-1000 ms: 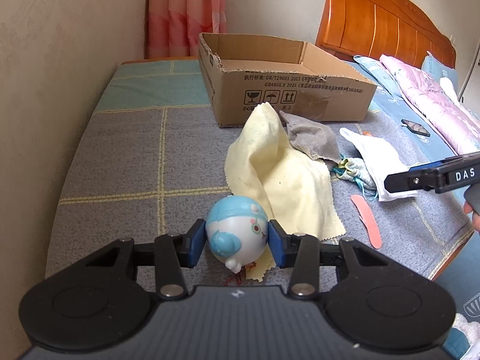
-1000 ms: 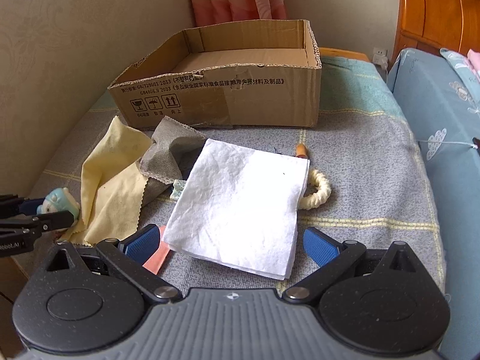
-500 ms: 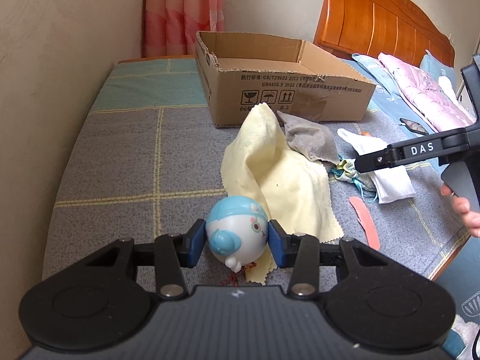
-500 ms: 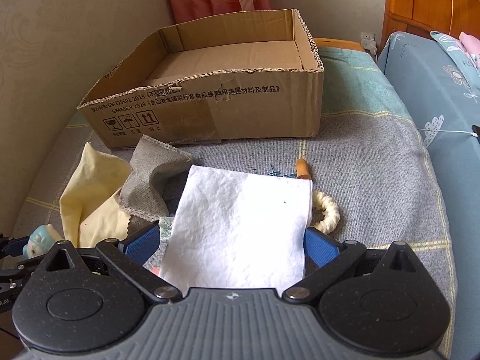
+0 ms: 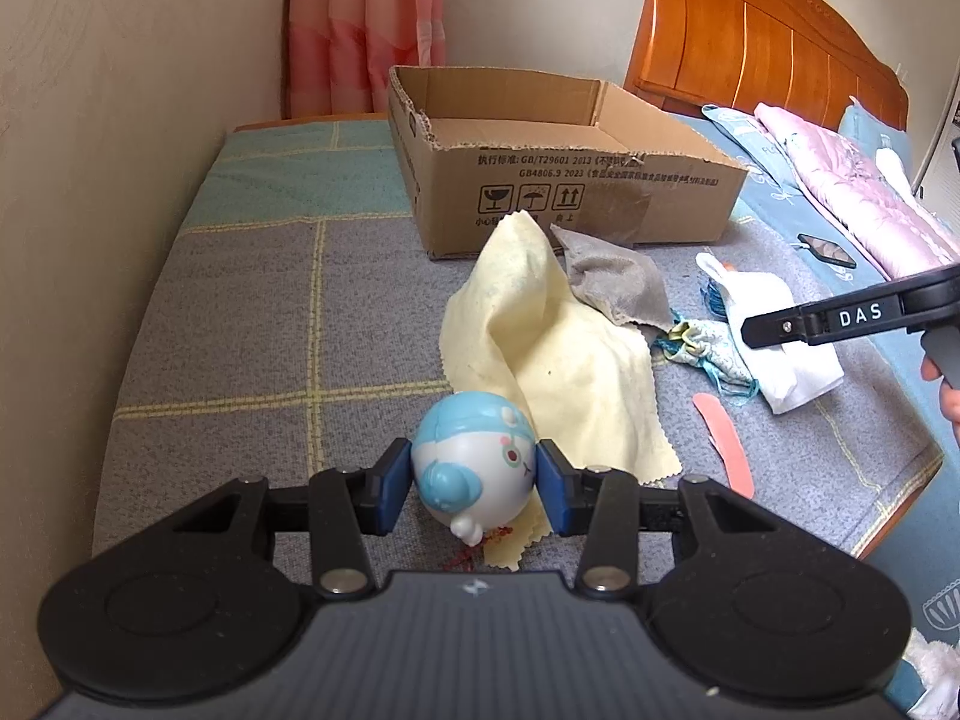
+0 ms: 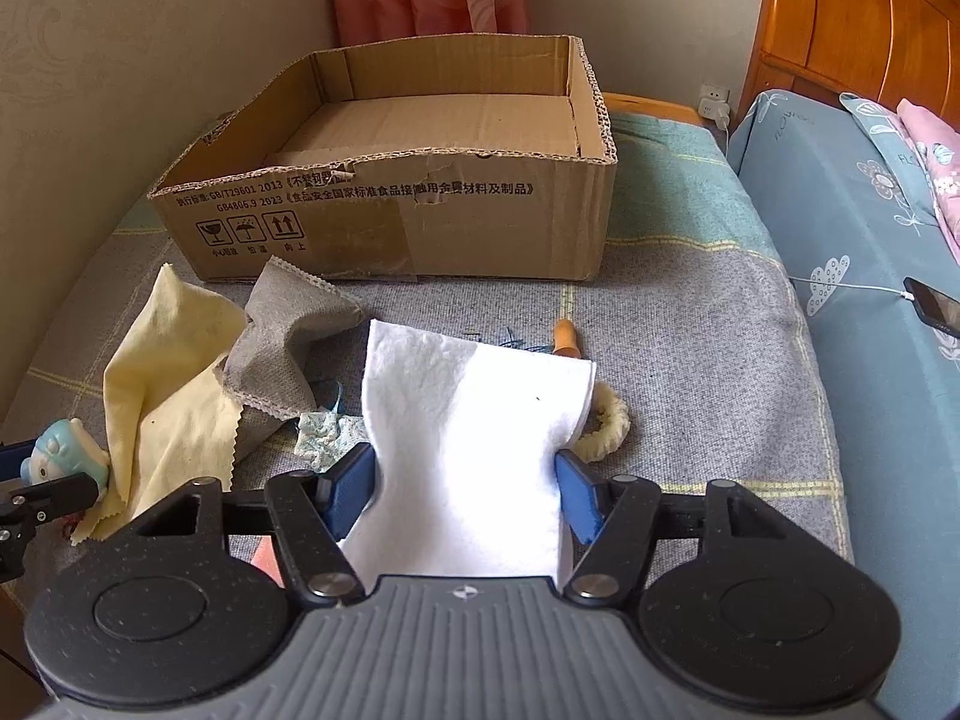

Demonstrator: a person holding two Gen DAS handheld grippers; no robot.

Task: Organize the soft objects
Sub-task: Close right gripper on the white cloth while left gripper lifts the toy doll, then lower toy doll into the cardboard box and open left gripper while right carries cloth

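My left gripper point(image 5: 474, 483) is shut on a round blue-and-white toy point(image 5: 471, 468), held low over the grey blanket point(image 5: 240, 330). The toy also shows in the right wrist view point(image 6: 63, 462). My right gripper point(image 6: 465, 495) is closed on a folded white cloth point(image 6: 474, 420), pinching its sides inward. The cloth also shows in the left wrist view point(image 5: 780, 348). An empty open cardboard box point(image 6: 420, 204) stands behind. A yellow cloth point(image 5: 558, 354), a grey cloth point(image 5: 618, 282) and a small patterned cloth point(image 5: 708, 348) lie in front of the box.
A pink flat strip point(image 5: 726, 444) lies near the blanket's right edge. A cream ring point(image 6: 606, 426) and an orange piece point(image 6: 564, 336) lie behind the white cloth. A phone point(image 6: 933, 306) lies on the blue bed. A wall runs along the left.
My right gripper moved forward over the white cloth and closed on it, bunching its sides. My left gripper kept hold of the toy and stayed nearly still.
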